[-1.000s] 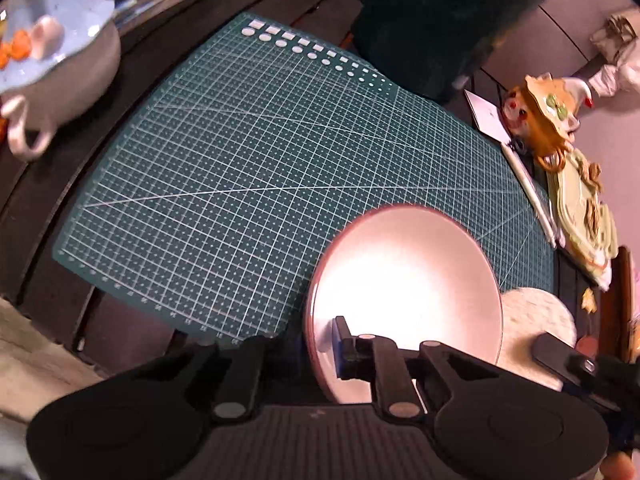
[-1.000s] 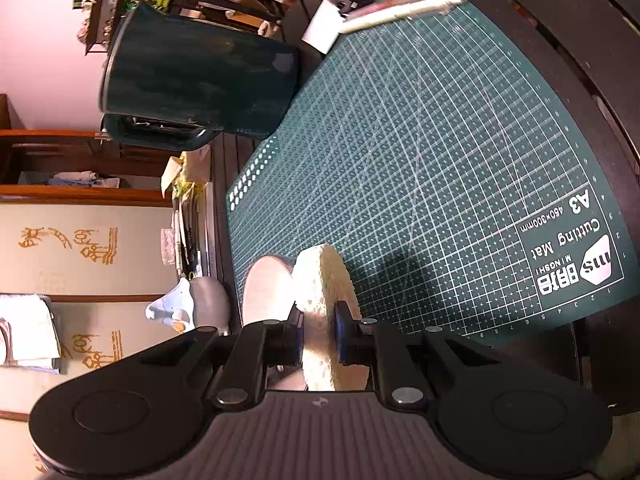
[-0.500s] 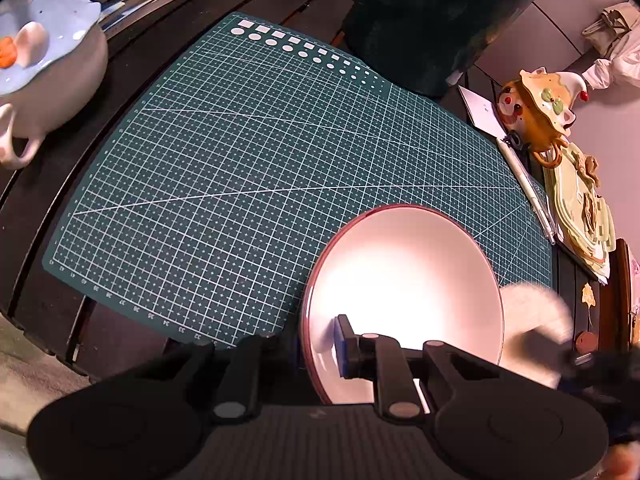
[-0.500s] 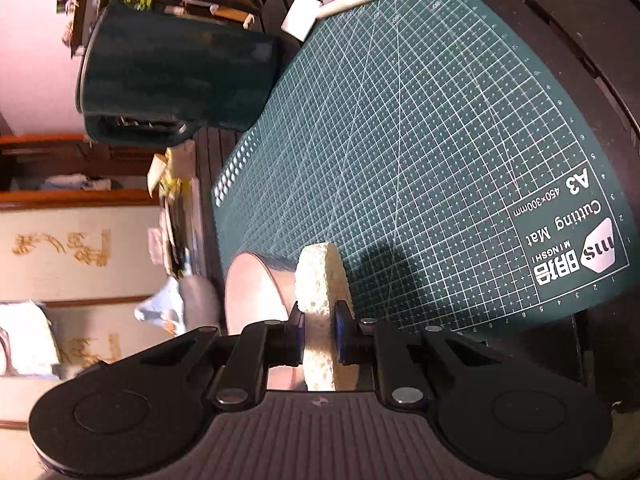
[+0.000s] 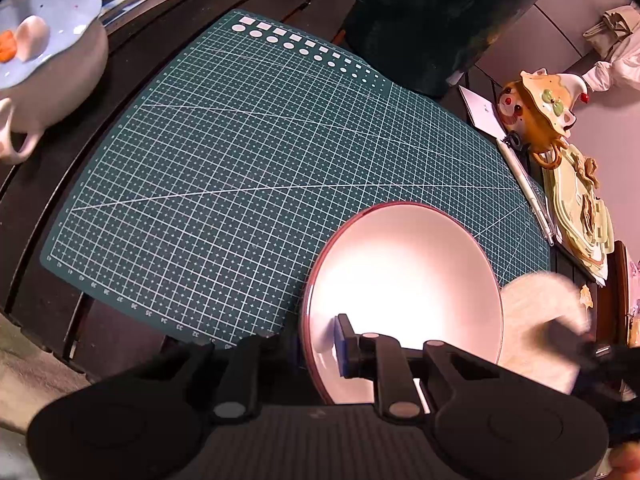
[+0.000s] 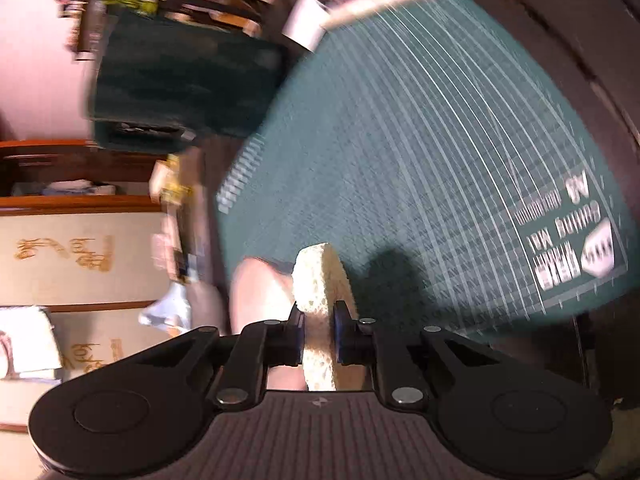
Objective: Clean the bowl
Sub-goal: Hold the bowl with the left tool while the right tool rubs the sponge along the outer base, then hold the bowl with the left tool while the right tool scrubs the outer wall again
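Left tongs (image 5: 320, 344) pinch the bowl (image 5: 404, 280) rim, tilting its inside open for wiping. Right tongs (image 6: 318, 334) squeeze the sponge (image 6: 320, 280) edge-on, just beside the bowl's outside.

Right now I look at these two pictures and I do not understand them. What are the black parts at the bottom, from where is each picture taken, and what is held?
No robot here: a person holds a two-finger gripper in each hand, and a small camera on each gripper looks forward along its fingers. The black parts are those fingers.

The left view shows the left gripper shut on the rim of a pale bowl with a reddish edge, held tilted over a green cutting mat. The right view shows the right gripper shut on a round pale sponge, beside the bowl's outside. This view is blurred.

A lidded white pot, a pen and a large dark green container sit around the mat.
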Tool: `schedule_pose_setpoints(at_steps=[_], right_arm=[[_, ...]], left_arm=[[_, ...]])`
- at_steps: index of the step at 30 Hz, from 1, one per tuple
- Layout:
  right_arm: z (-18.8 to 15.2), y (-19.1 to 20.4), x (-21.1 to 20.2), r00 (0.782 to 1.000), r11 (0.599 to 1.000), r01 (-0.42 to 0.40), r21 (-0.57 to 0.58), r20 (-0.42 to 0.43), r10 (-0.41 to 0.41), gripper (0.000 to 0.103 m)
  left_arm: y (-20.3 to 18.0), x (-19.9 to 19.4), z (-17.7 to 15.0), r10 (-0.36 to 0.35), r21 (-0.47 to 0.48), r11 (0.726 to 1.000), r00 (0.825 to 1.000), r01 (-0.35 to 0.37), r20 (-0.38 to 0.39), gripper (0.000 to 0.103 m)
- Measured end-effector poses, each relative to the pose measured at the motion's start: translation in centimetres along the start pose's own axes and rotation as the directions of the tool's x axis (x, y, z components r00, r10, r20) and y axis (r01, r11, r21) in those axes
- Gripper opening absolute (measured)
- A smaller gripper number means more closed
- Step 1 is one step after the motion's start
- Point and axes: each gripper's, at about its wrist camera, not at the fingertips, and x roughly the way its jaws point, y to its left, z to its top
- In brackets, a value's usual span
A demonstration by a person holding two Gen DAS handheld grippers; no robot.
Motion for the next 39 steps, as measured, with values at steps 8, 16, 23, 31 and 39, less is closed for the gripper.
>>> schedule_pose_setpoints(at_steps=[8,16,23,31,39], right_arm=[[-0.1,-1.9,1.5,0.999,0.998,0.037,0.050,-0.038,-0.035,0.014],[-0.1,-0.7,0.3,1.000,0.999,-0.017,0.045,-0.010,0.018,0.014],[-0.6,-1.4,1.5,0.999,0.999,0.011,0.051,-0.036,-0.010,0.014],[-0.2,-0.7,-0.2,1.000,0.999,-0.022,0.046,-0.006,0.023,0.014],[-1.0,-1.6,1.7,0.997,0.998,0.046,0.041,-0.061,-0.044,0.014]], left_arm=[[0.0,-0.1,0.0,0.000,0.006,1.000,1.000,0.000,-0.001,0.017],[0.0,0.0,0.1,0.000,0.010,1.000,1.000,0.000,-0.001,0.017],[0.0,0.1,0.6,0.002,0.019,1.000,1.000,-0.002,-0.006,0.018],[-0.1,0.2,0.6,0.002,0.022,1.000,1.000,-0.002,-0.006,0.018],[-0.1,0.0,0.6,0.002,0.026,1.000,1.000,-0.002,-0.004,0.018]])
